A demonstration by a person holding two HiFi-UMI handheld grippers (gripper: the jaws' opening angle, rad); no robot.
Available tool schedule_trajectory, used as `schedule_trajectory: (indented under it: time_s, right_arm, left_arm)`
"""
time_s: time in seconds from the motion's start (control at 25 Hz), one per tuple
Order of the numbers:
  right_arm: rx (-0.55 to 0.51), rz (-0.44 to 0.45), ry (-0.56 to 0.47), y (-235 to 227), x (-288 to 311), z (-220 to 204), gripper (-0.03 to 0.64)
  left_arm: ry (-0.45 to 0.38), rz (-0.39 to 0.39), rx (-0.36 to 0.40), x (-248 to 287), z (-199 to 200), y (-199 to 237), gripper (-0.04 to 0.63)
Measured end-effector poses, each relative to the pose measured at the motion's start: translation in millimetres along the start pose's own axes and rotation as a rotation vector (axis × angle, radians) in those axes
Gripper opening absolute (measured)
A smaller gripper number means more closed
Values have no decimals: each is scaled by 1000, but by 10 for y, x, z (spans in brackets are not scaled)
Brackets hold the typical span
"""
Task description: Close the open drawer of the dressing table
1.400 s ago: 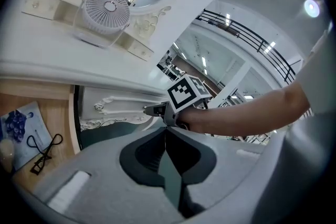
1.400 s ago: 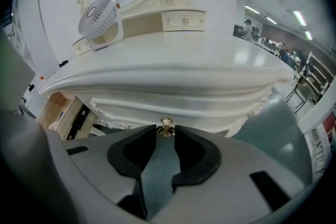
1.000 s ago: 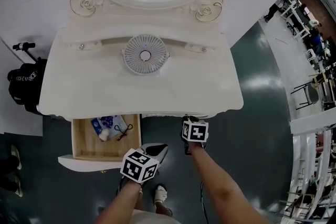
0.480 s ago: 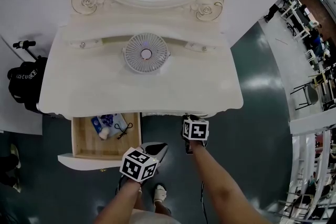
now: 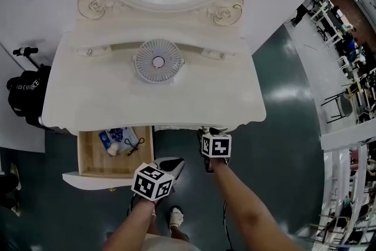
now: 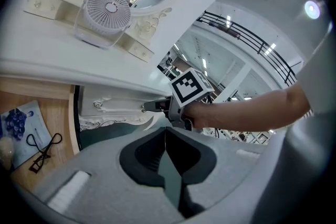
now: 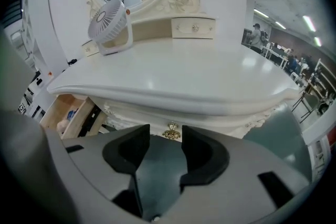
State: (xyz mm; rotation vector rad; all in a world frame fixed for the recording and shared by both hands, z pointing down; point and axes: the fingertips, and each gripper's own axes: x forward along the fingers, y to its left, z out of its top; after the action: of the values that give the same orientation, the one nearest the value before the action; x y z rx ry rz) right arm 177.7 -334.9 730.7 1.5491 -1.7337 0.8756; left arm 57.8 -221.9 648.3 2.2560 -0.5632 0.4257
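Your left gripper point(image 6: 165, 134) has its jaws pressed together with nothing in them. Your right gripper point(image 7: 165, 136) has just been opening and now stands wide apart. A gold knob point(image 7: 171, 132) on the table point(image 5: 153, 103) front sits in line with the gap just past its tips, and the pads are not pressing on it.

As I read it, none of the task is done yet. The drawer point(image 5: 97, 163) stands pulled well out from under the left end of the table, and its wooden floor and a few small items show from above. All of the push home is left.

From the head view, the drawer lies to the left of both grippers. Your left gripper hangs just beside the drawer front's right end, though I cannot tell whether it touches. Your right gripper is well off to the right, up against the table's front edge at a shut section, not at the drawer you need.
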Motion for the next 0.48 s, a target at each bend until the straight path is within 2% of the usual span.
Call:
schedule_trajectory:
  time_s: [0.24,0.48]
  right_arm:
    - [7,68,-46,89,-199,-16,190]
    - [-21,116,-100,169,-514,-25,154]
  left_arm:
    - [-5,12,10,5,55,-25,11]
    - [-8,23,37,-50,96,-114,9]
